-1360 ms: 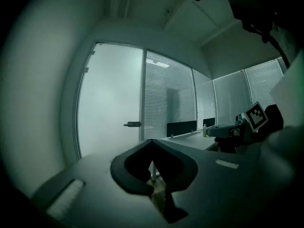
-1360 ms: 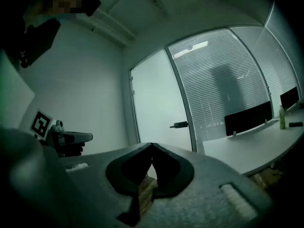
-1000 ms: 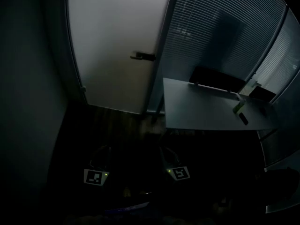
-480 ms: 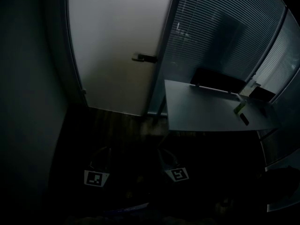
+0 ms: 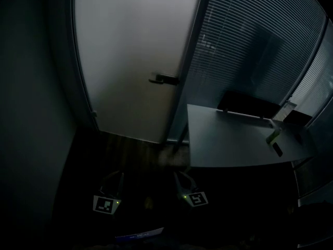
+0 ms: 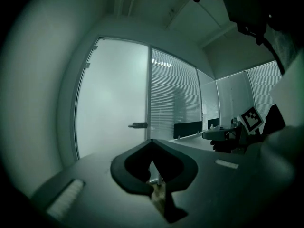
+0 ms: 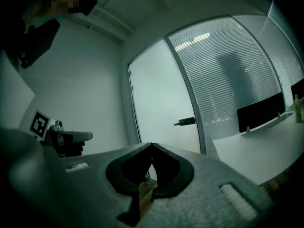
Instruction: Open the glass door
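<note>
A frosted glass door point(image 5: 130, 61) stands ahead with a dark lever handle point(image 5: 164, 79) at its right edge, also seen as handle point(image 6: 137, 125) and handle point(image 7: 185, 121). The room is dim. My left gripper point(image 5: 113, 177) is held low at the bottom left, well short of the door, and its jaw tips meet at left gripper point(image 6: 151, 142) with nothing between them. My right gripper point(image 5: 182, 180) is beside it, and its tips also touch at right gripper point(image 7: 152, 145), empty. Both point level towards the door.
A pale desk point(image 5: 234, 139) with a dark divider panel point(image 5: 250, 104) and small items point(image 5: 274, 135) stands to the right of the door. A glass wall with blinds point(image 5: 250, 46) runs behind it. A plain wall point(image 5: 31, 113) closes the left. Dark floor point(image 5: 140, 150) lies before the door.
The door and its handle have grown larger and slid lower in the head view as I came closer. Both grippers moved forward with me, and their jaws stayed shut.
</note>
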`<state>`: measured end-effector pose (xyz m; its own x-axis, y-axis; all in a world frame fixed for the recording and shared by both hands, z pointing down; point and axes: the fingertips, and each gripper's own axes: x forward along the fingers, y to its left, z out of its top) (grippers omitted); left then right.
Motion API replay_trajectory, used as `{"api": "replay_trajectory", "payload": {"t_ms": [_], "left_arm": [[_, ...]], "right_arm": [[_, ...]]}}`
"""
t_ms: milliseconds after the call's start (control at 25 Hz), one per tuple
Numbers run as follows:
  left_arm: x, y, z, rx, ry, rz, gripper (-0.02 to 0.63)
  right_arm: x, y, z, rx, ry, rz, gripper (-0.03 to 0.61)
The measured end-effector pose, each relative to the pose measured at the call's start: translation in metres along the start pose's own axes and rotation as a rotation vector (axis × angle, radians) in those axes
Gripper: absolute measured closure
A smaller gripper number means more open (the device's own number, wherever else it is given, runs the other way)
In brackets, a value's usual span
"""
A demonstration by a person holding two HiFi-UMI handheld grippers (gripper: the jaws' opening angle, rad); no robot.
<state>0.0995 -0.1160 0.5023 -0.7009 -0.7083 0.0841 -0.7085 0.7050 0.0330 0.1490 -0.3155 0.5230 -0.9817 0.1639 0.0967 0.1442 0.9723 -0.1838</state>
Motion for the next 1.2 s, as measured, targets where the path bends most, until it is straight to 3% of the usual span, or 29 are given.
{"api": "replay_trajectory", "payload": {"t_ms": [240, 560, 1200], "left_arm": [[0.079, 0.002, 0.025, 0.033, -0.011, -0.049, 0.611], [0.172, 0.012, 0.038, 0.070, -0.009, -0.056, 0.611], [0.260, 0.034, 0.047, 0.141, 0.022, -0.042, 0.611]], "right_arm": [[0.053, -0.051, 0.018, 0.019, 0.004, -0.001, 0.577], [0.104, -0.114, 0.029, 0.068, -0.025, -0.031, 0.577], [0.144, -0.174, 0.025, 0.132, -0.032, -0.060, 0.577]]}}
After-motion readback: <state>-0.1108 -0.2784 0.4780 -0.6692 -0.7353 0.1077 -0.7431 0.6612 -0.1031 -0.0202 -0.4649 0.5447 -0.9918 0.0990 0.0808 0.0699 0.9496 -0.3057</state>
